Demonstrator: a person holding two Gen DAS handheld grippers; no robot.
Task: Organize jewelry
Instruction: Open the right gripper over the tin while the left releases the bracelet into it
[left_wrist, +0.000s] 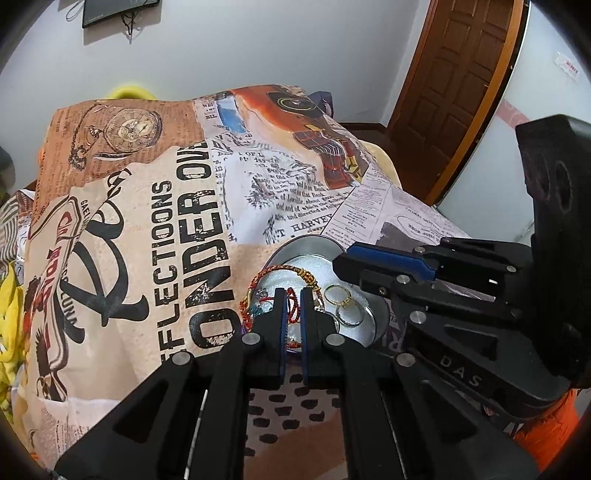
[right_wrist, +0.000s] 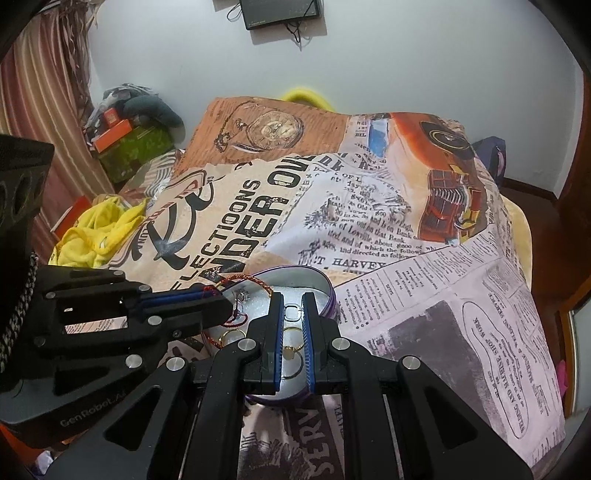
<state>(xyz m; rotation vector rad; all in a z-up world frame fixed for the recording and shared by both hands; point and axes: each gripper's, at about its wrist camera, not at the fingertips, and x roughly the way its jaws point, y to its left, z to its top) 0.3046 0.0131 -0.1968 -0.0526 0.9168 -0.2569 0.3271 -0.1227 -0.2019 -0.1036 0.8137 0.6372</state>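
A round tin (left_wrist: 314, 244) (right_wrist: 295, 272) with a white lining sits on the printed bedcover and holds the jewelry. My left gripper (left_wrist: 294, 297) (right_wrist: 223, 300) reaches into its left side, shut on a red cord bracelet (left_wrist: 293, 308). An orange-gold braided bracelet (left_wrist: 275, 268) (right_wrist: 243, 278) arcs over the tin's left rim. A gold ring (left_wrist: 338, 293) and a silver ring (left_wrist: 351, 318) lie in the lining. My right gripper (right_wrist: 291, 301) (left_wrist: 342, 263) hovers over the tin's right half, shut with nothing gripped. A gold ring (right_wrist: 291, 350) and a squarish silver ring (right_wrist: 291, 312) show in the gap between its fingers.
The bedcover (left_wrist: 177, 229) is bunched into a mound behind the tin. A yellow cloth (right_wrist: 96, 232), boxes (right_wrist: 125, 144) and a striped curtain (right_wrist: 40, 96) are at the left. A wooden door (left_wrist: 461, 92) stands at the right, and a dark device (right_wrist: 280, 13) hangs on the wall.
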